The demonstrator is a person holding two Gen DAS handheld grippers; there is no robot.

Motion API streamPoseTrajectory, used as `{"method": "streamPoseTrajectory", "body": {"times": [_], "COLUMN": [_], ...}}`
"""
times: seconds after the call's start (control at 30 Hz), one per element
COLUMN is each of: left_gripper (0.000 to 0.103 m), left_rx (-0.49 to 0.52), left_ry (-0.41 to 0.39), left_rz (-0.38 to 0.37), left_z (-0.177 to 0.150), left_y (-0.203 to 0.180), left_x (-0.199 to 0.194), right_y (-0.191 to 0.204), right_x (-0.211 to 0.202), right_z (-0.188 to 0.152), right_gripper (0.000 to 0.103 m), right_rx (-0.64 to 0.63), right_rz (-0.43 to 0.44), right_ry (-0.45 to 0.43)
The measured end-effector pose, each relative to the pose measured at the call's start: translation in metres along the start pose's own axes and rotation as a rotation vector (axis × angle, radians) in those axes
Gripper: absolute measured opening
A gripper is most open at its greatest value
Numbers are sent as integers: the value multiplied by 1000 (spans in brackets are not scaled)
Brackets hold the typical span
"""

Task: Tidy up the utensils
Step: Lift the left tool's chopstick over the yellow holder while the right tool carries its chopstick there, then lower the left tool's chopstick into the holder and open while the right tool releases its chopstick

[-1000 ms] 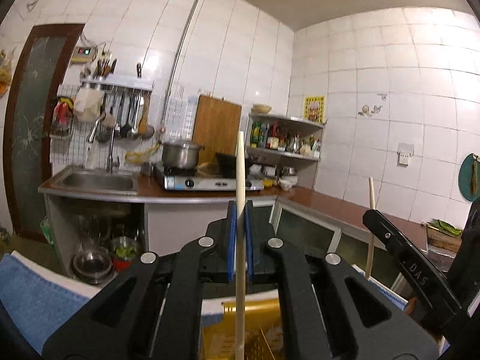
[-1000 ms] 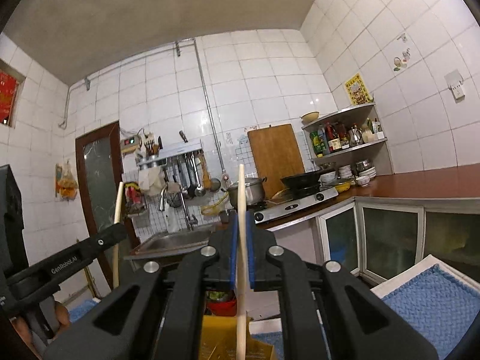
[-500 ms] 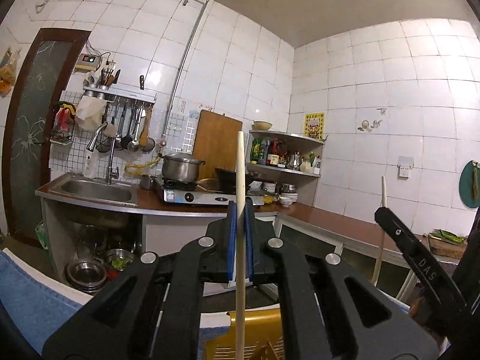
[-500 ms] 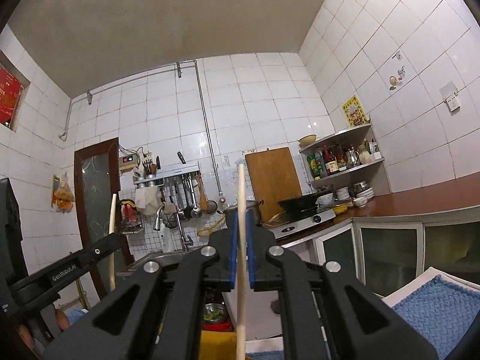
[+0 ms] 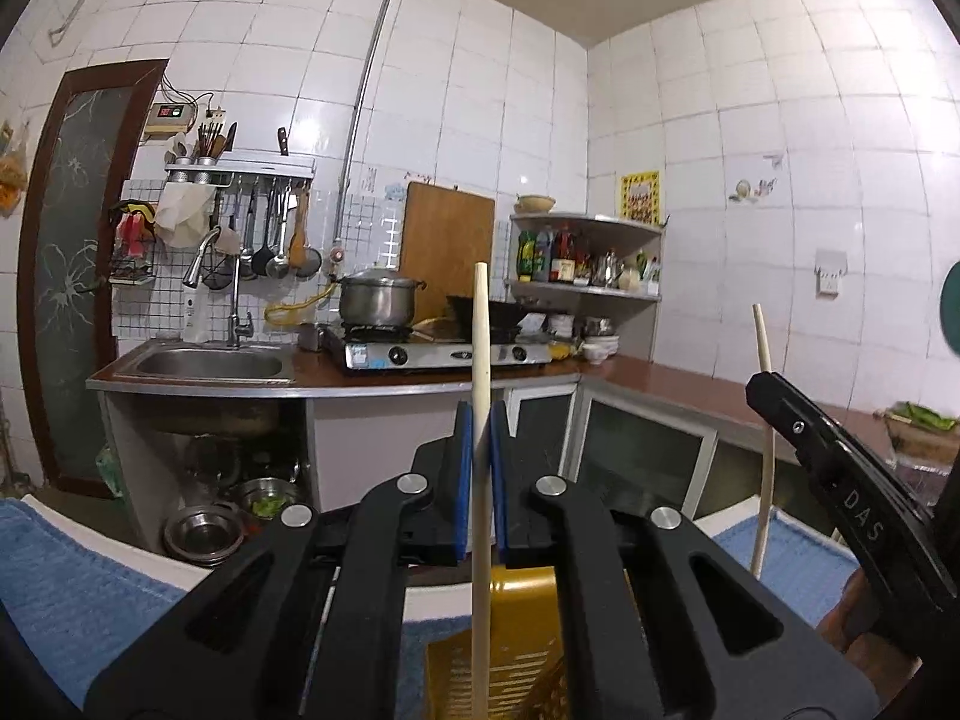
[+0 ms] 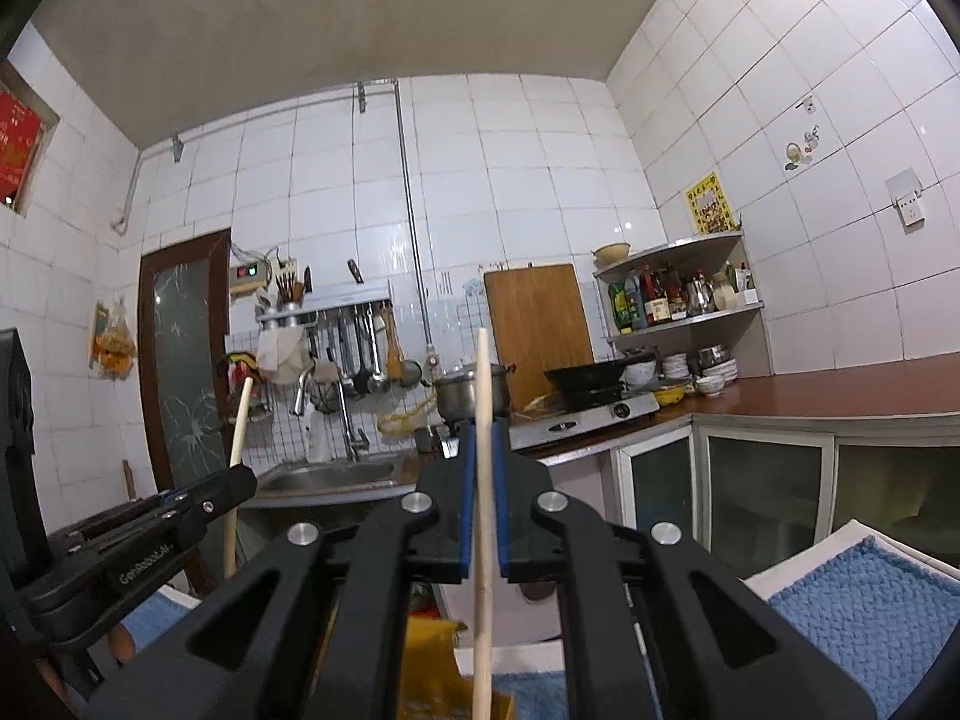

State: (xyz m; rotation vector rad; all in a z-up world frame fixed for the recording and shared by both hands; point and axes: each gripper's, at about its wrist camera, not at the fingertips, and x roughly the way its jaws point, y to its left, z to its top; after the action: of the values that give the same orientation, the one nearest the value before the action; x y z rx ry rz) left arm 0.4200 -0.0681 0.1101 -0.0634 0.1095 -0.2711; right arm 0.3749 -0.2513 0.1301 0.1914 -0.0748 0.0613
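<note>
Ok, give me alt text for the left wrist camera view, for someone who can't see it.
The left gripper is shut on an upright wooden chopstick above a yellow basket and blue towel. At right, the right gripper holds a second chopstick. Behind are a sink, a stove and white tiled walls.

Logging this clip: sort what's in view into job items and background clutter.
Job:
- left gripper, shut on a chopstick
- right gripper, shut on a second chopstick
- yellow basket

Background:
- pot
- cutting board
- sink
- blue towel
</note>
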Motion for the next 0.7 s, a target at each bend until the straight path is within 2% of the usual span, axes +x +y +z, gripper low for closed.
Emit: {"method": "streamPoseTrajectory", "body": {"times": [0.7], "left_gripper": [5], "left_rx": [59], "left_ry": [172], "left_rz": [82], "left_z": [-37], "left_y": [5], "left_x": [-5], "right_y": [8], "right_x": [-24], "right_z": [-37], "right_gripper": [6], "right_rx": [-74], "right_rz": [-25], "right_ry": [152]}}
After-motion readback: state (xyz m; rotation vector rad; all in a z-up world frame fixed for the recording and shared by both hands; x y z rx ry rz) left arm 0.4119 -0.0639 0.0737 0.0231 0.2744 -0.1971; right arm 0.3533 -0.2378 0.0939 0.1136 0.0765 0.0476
